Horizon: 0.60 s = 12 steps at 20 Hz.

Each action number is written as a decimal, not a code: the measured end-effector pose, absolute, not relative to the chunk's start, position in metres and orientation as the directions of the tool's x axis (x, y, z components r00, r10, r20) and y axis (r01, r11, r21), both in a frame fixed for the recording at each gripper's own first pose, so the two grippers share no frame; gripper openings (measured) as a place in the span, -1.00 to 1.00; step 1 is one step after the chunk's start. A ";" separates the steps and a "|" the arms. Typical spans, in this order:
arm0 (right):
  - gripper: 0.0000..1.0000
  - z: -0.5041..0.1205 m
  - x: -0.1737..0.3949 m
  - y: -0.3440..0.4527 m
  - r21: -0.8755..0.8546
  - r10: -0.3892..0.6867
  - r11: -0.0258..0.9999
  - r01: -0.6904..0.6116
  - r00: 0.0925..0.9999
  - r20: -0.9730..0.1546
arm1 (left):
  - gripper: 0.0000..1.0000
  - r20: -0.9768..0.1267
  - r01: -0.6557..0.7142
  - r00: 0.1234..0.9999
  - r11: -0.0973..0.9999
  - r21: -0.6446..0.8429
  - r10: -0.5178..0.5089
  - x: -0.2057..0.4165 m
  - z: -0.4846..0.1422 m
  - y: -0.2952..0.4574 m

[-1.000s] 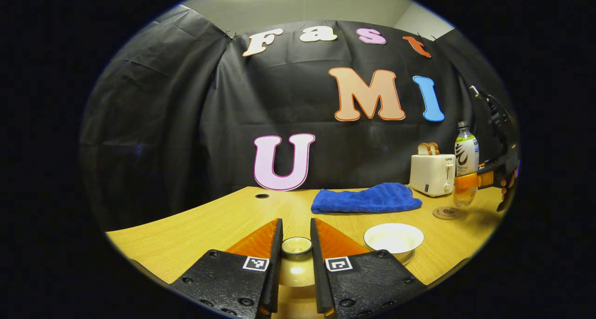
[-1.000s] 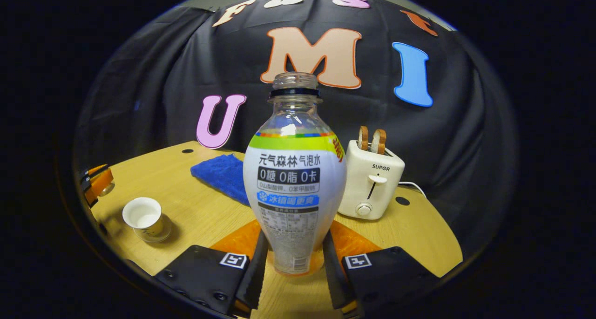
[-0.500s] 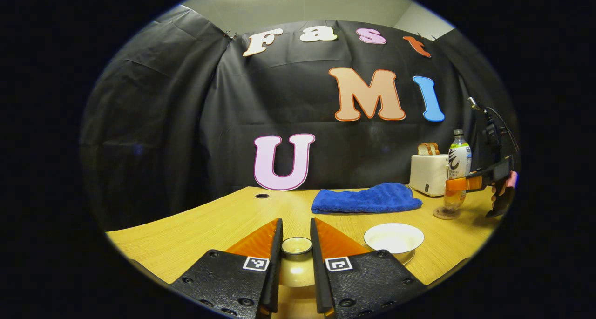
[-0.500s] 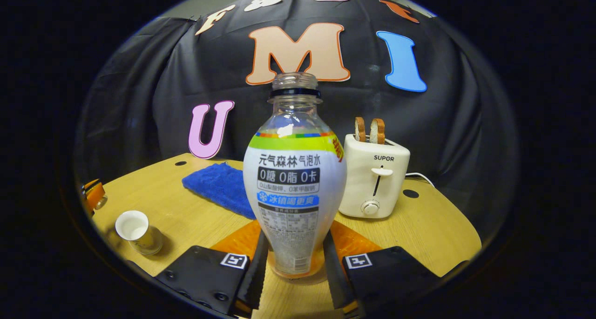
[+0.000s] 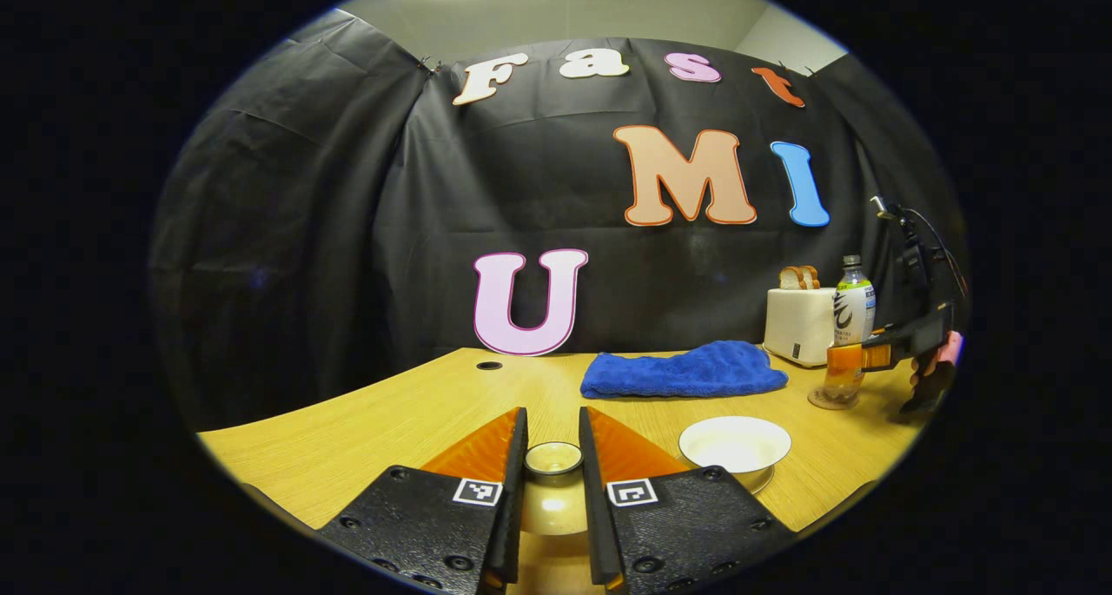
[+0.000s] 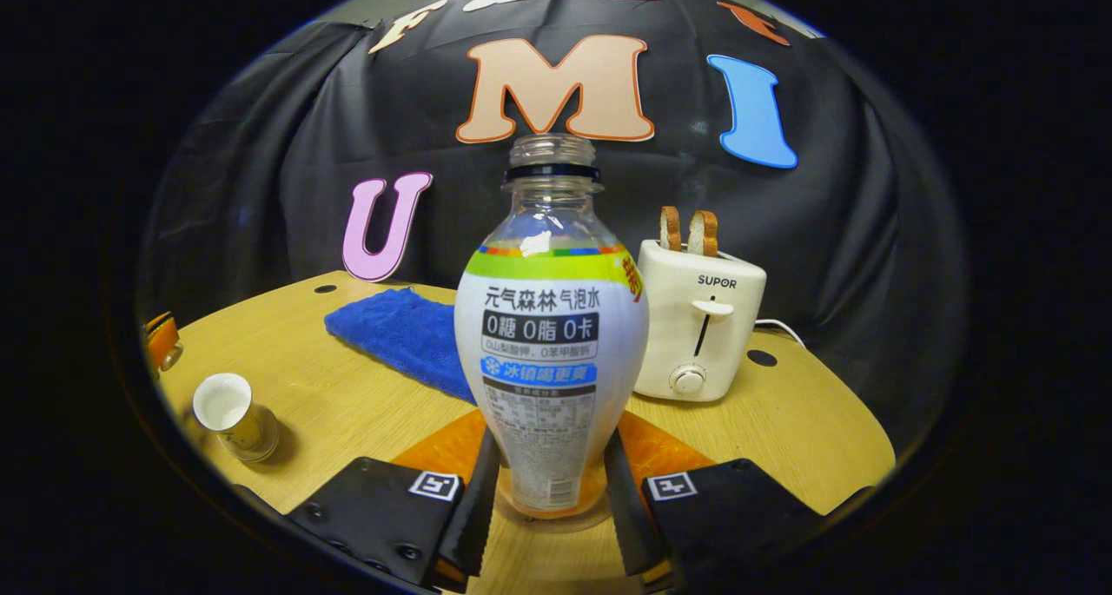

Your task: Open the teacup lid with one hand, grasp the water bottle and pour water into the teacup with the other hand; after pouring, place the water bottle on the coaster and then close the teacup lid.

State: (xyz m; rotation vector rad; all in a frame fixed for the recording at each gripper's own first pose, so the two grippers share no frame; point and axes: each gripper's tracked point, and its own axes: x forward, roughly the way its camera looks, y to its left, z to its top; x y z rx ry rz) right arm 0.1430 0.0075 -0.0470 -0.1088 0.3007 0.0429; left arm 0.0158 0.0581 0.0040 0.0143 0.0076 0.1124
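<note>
On the table [image 6: 782, 430], the right gripper [image 6: 546, 491] clamps the upright, uncapped water bottle [image 6: 551, 334] low on its body, resting it on the coaster [image 5: 832, 399], apparently to release it. The left gripper [image 5: 553, 482] pinches the teacup lid [image 5: 553, 459] by its knob, ready for the open teacup [image 6: 228, 413].

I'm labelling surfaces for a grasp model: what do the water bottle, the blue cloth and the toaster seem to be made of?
Water bottle: clear, glossy plastic by its see-through neck, wrapped in a printed label.
Blue cloth: soft, matte, fuzzy fabric, likely microfibre or terry.
Toaster: smooth cream casing with a soft sheen, probably plastic, though painted metal is possible.
</note>
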 end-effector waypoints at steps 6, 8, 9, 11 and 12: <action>0.31 -0.050 0.145 0.004 -0.100 0.016 0.994 -0.048 0.954 -0.299 | -0.42 -0.007 -0.112 0.994 0.994 0.015 0.112 0.016 0.004 0.058; 0.34 -0.052 0.144 0.004 -0.100 0.018 0.994 -0.051 0.953 -0.303 | -0.42 -0.007 -0.112 0.994 0.994 0.015 0.112 0.015 0.004 0.058; 0.36 -0.051 0.144 0.004 -0.100 0.022 0.994 -0.054 0.954 -0.298 | -0.42 -0.007 -0.112 0.994 0.994 0.015 0.112 0.015 0.003 0.058; 0.42 -0.051 0.143 0.007 -0.086 0.038 0.994 -0.066 0.955 -0.295 | -0.42 -0.007 -0.112 0.994 0.994 0.015 0.112 0.015 0.003 0.058; 0.48 -0.052 0.142 0.006 -0.078 0.044 0.994 -0.070 0.953 -0.298 | -0.41 -0.007 -0.112 0.994 0.994 0.015 0.112 0.016 0.003 0.058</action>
